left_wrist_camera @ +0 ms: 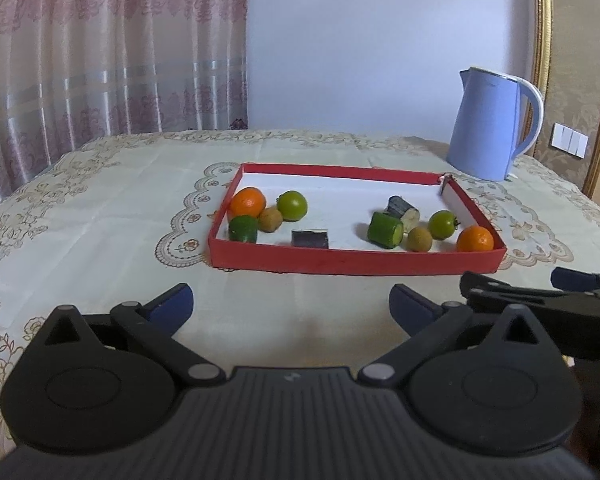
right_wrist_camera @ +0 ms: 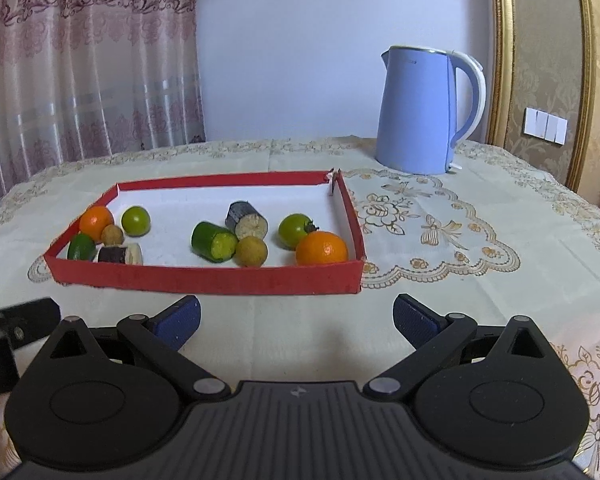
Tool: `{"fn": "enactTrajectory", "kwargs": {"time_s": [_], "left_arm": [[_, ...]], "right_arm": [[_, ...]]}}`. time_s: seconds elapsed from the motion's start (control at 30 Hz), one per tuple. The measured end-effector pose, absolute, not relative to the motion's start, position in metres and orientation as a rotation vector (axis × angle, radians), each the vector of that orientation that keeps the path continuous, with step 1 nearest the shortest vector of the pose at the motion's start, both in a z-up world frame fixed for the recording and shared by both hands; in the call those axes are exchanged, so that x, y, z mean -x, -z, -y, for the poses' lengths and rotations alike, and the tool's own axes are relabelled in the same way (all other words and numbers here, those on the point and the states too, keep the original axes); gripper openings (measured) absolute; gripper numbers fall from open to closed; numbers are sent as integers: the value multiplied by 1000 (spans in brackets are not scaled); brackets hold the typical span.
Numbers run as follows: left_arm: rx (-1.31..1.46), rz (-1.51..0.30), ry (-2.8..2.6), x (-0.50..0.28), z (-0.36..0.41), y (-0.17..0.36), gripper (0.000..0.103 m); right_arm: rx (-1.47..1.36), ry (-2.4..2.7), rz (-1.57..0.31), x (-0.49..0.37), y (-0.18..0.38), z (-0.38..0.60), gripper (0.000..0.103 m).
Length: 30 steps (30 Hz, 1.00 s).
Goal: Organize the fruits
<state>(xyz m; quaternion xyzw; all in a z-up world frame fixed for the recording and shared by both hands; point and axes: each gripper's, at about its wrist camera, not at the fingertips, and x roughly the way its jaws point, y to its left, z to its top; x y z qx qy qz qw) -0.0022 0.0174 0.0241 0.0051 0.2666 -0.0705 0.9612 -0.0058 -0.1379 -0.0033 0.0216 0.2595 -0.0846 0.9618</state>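
**A:** How do the fingers stand?

**B:** The fingers of the left gripper [left_wrist_camera: 291, 304] are spread wide and hold nothing. The right gripper [right_wrist_camera: 297, 314] is the same: blue pads far apart, nothing between them. Both hover above the tablecloth [right_wrist_camera: 480, 280], on the near side of the red tray [right_wrist_camera: 204, 280], without touching it.

**A:** And where are the fruits?

**B:** All inside the tray, in two groups. In the left group there is an orange [right_wrist_camera: 96, 222], a green tomato [right_wrist_camera: 136, 221], a small brown fruit [right_wrist_camera: 112, 235] touching the orange, a green cucumber piece [right_wrist_camera: 81, 247] at the front wall, and a dark eggplant piece [right_wrist_camera: 120, 255] lying just beside it.

**A:** And the right group?

**B:** A second orange [right_wrist_camera: 321, 248] is in the near right corner, touching a second green tomato [right_wrist_camera: 295, 231] that has a stem. Next to them lies a second brown fruit [right_wrist_camera: 251, 251], then a second cucumber piece [right_wrist_camera: 214, 241] with its cut end toward the camera, and behind them a second eggplant piece [right_wrist_camera: 247, 220]. Between the two groups the white floor of the tray is bare.

**A:** Anything else on the table?

**B:** A blue kettle [right_wrist_camera: 420, 108] stands behind the tray, to the right, well apart from it. A curtain [right_wrist_camera: 80, 60] hangs behind the table at the left.
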Motion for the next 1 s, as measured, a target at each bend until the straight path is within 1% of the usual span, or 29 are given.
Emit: {"fn": "enactTrajectory", "kwargs": {"time_s": [0.53,1.0], "left_arm": [[-15,-511,34,-6,-15,-25,103],[3,-519,-15,-15,-17,-21,103]], "right_arm": [[-103,194,-542,8,9,149,103],[-100,210,-502,15,3,143,103]]}}
